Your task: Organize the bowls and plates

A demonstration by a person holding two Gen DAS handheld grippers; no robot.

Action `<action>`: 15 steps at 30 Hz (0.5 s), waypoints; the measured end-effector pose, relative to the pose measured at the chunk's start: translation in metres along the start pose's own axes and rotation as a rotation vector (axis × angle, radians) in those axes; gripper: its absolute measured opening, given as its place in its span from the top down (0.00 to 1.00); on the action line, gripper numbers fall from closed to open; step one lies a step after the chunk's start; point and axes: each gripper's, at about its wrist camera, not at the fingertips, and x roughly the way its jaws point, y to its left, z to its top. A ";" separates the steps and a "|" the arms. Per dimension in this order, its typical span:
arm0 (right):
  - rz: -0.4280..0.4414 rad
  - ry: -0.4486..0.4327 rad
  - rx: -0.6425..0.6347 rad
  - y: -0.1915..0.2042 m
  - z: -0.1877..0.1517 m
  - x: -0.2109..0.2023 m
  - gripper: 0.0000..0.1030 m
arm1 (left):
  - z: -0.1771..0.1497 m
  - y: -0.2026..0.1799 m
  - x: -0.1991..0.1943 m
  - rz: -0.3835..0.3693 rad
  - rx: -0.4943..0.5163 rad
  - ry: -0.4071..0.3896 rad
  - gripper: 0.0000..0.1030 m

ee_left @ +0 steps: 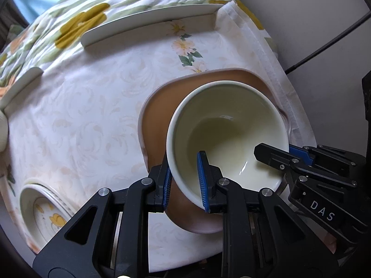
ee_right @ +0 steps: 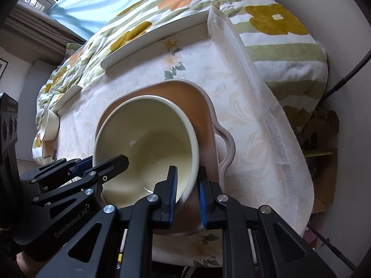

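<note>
1. Left wrist view: my left gripper (ee_left: 185, 180) is clamped on the near wall of the cream bowl (ee_left: 222, 139), one pad inside, one outside. The bowl sits over the pink tray (ee_left: 160, 106) on the table (ee_left: 81, 115). My right gripper (ee_left: 281, 154) bites the bowl's right rim.
2. Right wrist view: my right gripper (ee_right: 186, 192) pinches the bowl (ee_right: 148, 139) wall; the left gripper (ee_right: 102, 164) grips its left rim. The tray (ee_right: 208, 120) lies beneath.

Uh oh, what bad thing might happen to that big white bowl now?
1. Both the left gripper and the right gripper pinch only the thin rim of the cream bowl, so it might slip and drop.
2. It hangs tilted over the pink tray; lowered carelessly, its edge might knock the tray and chip.
</note>
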 end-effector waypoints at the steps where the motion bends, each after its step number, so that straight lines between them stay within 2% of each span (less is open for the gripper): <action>1: -0.005 0.000 0.005 0.001 0.000 0.000 0.85 | 0.000 0.000 0.000 0.000 0.004 0.001 0.82; 15: -0.053 0.022 0.004 0.007 -0.002 0.002 0.85 | 0.004 0.000 -0.006 0.016 0.014 -0.016 0.82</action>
